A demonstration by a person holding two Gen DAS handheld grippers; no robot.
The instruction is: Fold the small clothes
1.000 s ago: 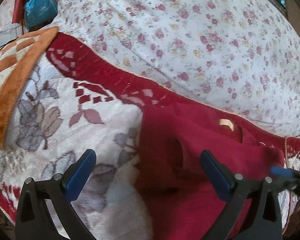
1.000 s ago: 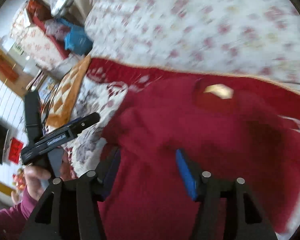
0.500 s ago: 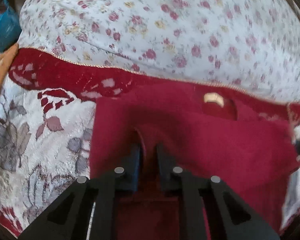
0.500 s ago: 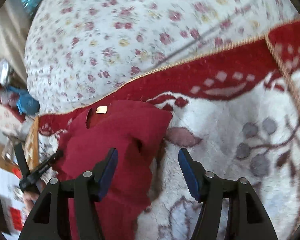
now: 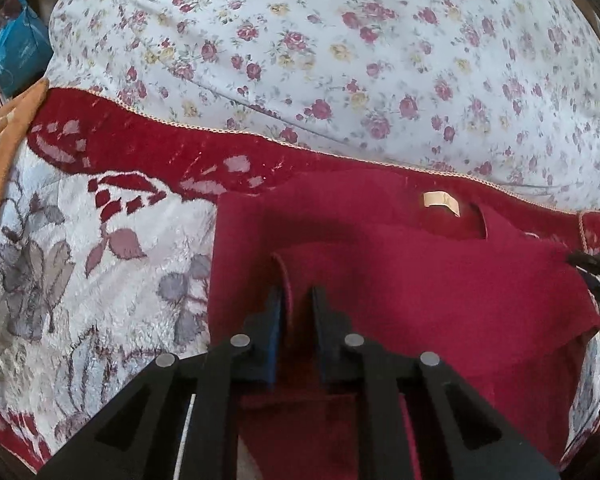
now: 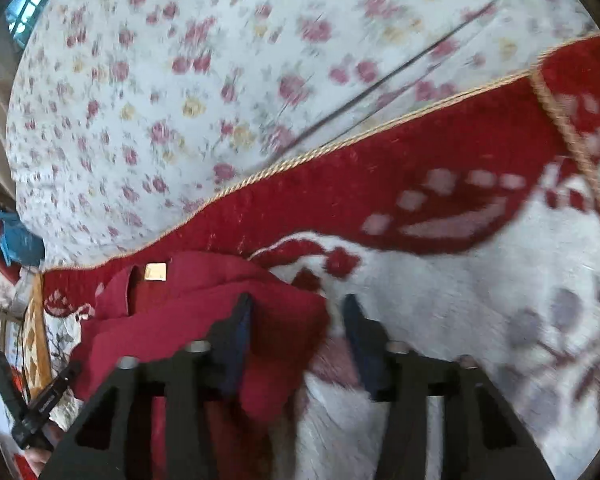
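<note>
A flowered sheet (image 5: pixel 340 48) covers the bed, with a red-and-white blanket (image 5: pixel 100 248) spread over its near part. A red garment (image 5: pixel 440 280) lies on the blanket. The left gripper (image 5: pixel 296 308) is clenched on a fold of it. The right gripper (image 6: pixel 296 320) straddles its corner, jaws closing, not yet pinching.

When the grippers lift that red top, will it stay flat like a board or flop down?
Probably flop. The red top already lies in soft folds and bends up between the left gripper pads, so it looks limp. It seems thin knit cloth, likely light. On the fuzzy blanket it may drag rather than slide. The right gripper is closing around its edge.
</note>
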